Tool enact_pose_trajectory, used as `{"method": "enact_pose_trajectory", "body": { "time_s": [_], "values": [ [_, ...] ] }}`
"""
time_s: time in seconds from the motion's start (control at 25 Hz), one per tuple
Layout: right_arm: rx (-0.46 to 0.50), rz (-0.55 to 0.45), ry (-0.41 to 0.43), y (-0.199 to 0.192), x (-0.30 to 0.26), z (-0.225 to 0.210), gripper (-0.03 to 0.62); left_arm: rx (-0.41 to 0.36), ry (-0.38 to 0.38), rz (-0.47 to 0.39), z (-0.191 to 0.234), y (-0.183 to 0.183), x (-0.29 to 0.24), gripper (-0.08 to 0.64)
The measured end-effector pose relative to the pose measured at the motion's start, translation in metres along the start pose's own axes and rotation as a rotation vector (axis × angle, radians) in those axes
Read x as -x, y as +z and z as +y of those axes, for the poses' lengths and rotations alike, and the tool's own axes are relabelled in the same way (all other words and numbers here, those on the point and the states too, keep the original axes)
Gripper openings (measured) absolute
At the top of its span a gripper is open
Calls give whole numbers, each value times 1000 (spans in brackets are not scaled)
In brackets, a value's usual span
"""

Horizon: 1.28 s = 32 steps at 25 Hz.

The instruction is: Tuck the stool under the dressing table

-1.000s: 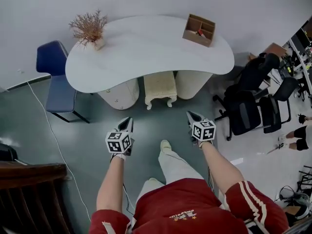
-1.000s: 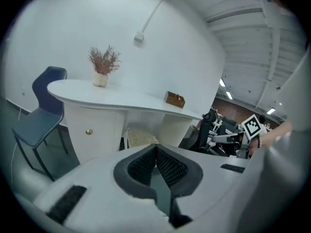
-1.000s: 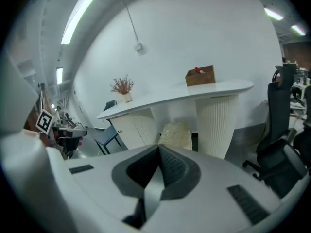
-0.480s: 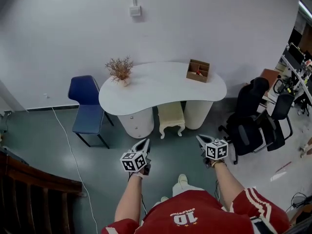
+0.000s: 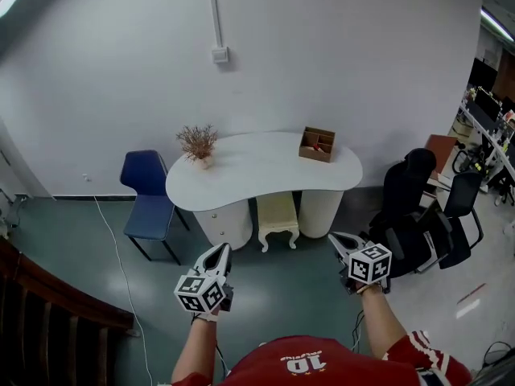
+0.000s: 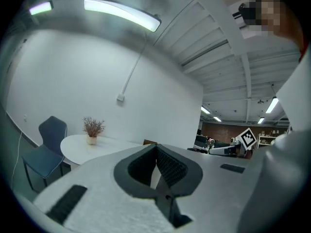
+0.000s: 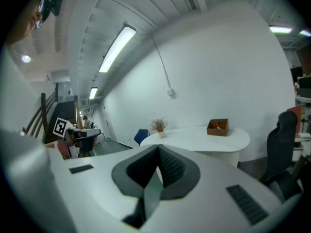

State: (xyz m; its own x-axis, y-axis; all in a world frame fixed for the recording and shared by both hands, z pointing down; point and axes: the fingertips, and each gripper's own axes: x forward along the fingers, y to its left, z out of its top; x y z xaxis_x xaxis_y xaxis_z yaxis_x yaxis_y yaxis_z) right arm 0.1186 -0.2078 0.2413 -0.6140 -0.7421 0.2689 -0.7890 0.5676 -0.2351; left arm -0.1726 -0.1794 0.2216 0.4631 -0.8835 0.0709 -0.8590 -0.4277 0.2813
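The cream stool [image 5: 278,217] stands under the white kidney-shaped dressing table [image 5: 261,167], between its two round pedestals, only its front showing. The same table [image 7: 204,139] shows in the right gripper view and the table [image 6: 87,145] in the left gripper view, where the stool is hidden. My left gripper [image 5: 220,252] is held up well in front of the table, shut and empty. My right gripper [image 5: 335,240] is held level with it at the right, also shut with nothing in it. Both are far from the stool.
A blue chair [image 5: 149,203] stands left of the table. Black office chairs [image 5: 418,215] crowd the right side. On the table are a dried plant in a pot [image 5: 198,145] and a wooden box [image 5: 318,144]. A cable [image 5: 113,248] runs over the floor; a dark railing [image 5: 48,312] is at left.
Both grippers have risen and drawn back from the table, staying shut. The head view has lifted, so the table and stool look smaller and farther, and more wall shows.
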Motion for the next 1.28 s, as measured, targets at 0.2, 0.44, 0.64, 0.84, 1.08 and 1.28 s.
{"method": "enact_pose_trajectory", "body": {
  "time_s": [0.2,0.44,0.64,0.84,1.08,1.28],
  "values": [
    [66,-78,80,38,51,12,3,33,43,-91,-36,27,22,-8],
    [137,-164,169,73,90,29,3,-172,14,-102,-105,53,20,-2],
    [139,-205,200,77,119,29,3,-182,-46,-144,-156,56,24,0],
    [149,-266,156,91,139,22,3,-172,-35,-184,-173,59,27,0],
    [197,-338,60,105,149,21,5,-201,-42,-208,-178,68,28,0],
    [178,-368,15,108,154,14,5,-233,-44,-239,-188,77,24,-8]
  ]
}}
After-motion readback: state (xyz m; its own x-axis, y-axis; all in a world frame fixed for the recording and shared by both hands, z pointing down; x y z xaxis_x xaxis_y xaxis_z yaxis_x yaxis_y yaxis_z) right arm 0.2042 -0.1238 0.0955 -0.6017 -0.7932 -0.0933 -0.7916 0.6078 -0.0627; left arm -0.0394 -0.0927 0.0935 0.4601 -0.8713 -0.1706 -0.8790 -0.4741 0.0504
